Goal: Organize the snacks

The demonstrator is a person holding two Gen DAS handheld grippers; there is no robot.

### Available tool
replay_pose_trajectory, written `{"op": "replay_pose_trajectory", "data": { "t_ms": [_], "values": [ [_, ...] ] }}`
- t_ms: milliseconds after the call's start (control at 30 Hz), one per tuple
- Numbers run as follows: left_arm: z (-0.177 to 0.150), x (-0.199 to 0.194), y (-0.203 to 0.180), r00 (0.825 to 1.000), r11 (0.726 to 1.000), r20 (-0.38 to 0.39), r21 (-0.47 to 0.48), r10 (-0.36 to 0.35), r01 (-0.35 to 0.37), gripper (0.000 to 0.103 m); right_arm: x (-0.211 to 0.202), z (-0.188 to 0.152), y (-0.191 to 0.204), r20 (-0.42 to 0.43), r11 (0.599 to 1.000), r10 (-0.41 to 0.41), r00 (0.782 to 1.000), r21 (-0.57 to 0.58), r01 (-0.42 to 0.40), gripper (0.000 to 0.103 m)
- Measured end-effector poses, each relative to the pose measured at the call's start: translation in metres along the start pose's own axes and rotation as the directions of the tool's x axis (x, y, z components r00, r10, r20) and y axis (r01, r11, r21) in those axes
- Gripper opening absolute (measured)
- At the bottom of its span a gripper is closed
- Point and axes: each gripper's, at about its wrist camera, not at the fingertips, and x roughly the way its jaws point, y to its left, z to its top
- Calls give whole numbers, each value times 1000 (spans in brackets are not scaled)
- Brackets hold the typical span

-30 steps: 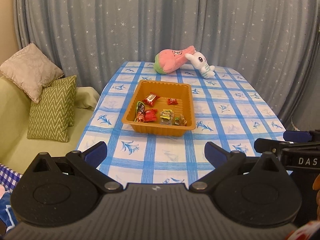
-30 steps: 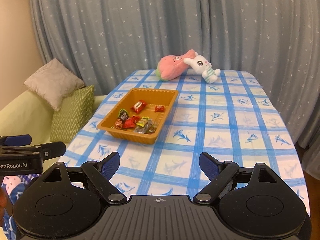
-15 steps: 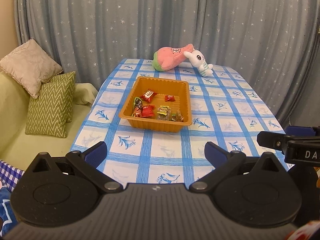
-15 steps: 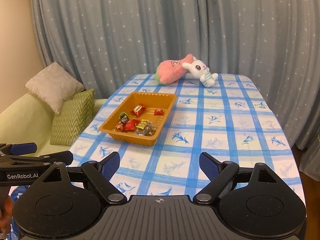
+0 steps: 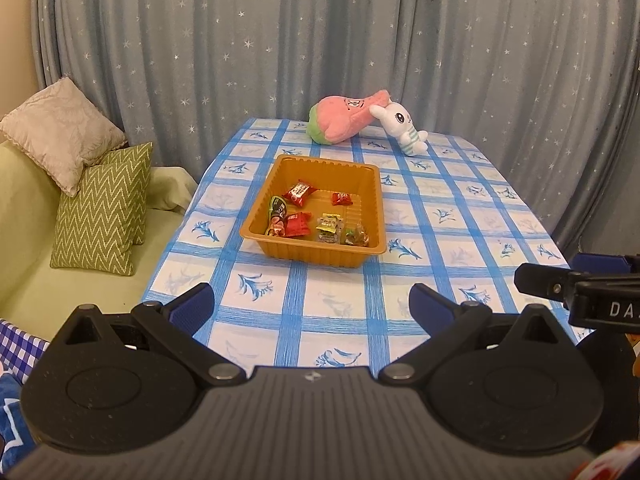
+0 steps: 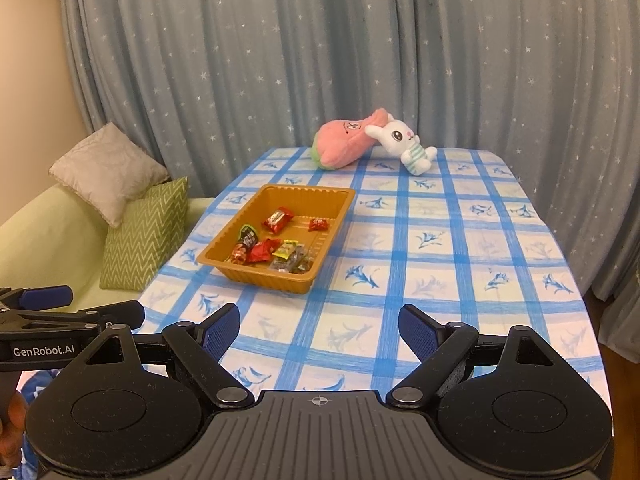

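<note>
An orange tray stands on the blue-checked table, left of its middle. Several wrapped snacks lie in it, among them a red packet and a yellow one. My left gripper hangs over the table's near edge, well short of the tray, open with nothing between its blue pads. My right gripper hovers beside it at the near edge, also open and empty. Each gripper shows at the side of the other's view.
A pink plush and a white rabbit plush lie at the table's far end, before a starred curtain. A green sofa with a zigzag cushion and a beige cushion borders the table's left side.
Both views have drawn back from the table a little, so the tray looks smaller and farther. Both grippers stay open and empty.
</note>
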Motion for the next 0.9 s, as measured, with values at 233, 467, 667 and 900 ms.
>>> {"op": "replay_pose_trajectory", "data": {
  "t_ms": [233, 467, 667, 900],
  "values": [
    [1, 0, -1, 1000, 1000, 1, 1, -2, 2, 103, 1, 1, 0, -1, 1000, 2, 1000, 1, -2, 86],
    [1, 1, -1, 1000, 1000, -1, 1, -3, 3, 103, 1, 2, 0, -1, 1000, -2, 1000, -2, 2, 86],
    [1, 1, 0, 1000, 1000, -1, 2, -3, 3, 103, 1, 2, 0, 0, 1000, -1, 1000, 0, 1, 86],
    [1, 1, -1, 1000, 1000, -3, 0, -3, 3, 103, 1, 1, 0, -1, 1000, -1, 1000, -1, 1, 86]
  ]
}}
